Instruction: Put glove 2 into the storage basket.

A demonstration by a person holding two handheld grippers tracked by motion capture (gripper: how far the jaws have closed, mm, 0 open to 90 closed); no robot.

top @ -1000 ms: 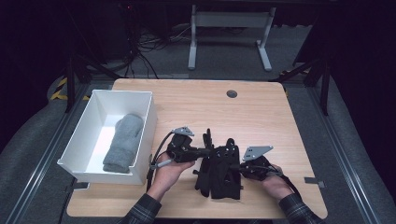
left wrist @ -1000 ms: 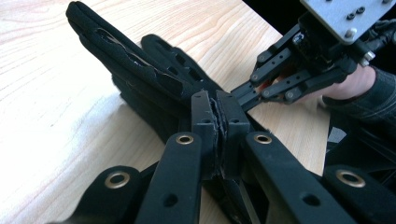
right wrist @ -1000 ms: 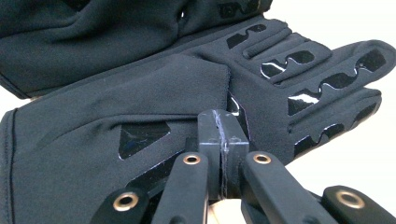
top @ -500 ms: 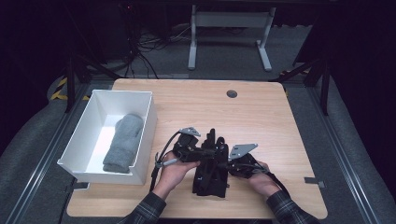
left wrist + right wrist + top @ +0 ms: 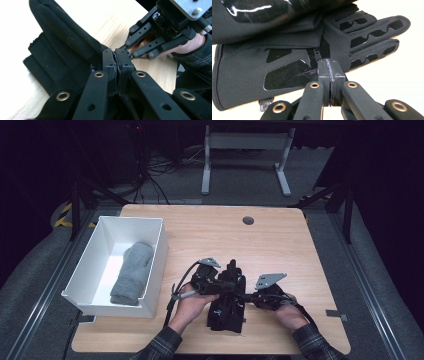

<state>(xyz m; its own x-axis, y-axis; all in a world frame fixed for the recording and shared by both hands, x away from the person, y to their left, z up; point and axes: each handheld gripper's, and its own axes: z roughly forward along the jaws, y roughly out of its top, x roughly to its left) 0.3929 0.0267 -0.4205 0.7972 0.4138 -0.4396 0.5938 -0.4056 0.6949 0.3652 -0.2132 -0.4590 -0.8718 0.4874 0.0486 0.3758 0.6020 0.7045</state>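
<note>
- lying flat near the table's (image 5: pixel 280 245) front edge: black gloves (image 5: pixel 226 307), between both hands
- pressing together, pinching nothing: left gripper (image 5: pixel 116 55), over the gloves
- pressing together at the gloves' edge: right gripper (image 5: pixel 329 65)

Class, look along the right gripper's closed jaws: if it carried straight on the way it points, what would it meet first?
Most likely the black glove: the right gripper is shut, its tips right at the glove's palm side; contact unclear.

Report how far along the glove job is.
Done: a grey glove lies in the white bin. In hand: the left gripper and right gripper, both shut, work on the black gloves on the table. Left: the black gloves are not yet in the bin.
</note>
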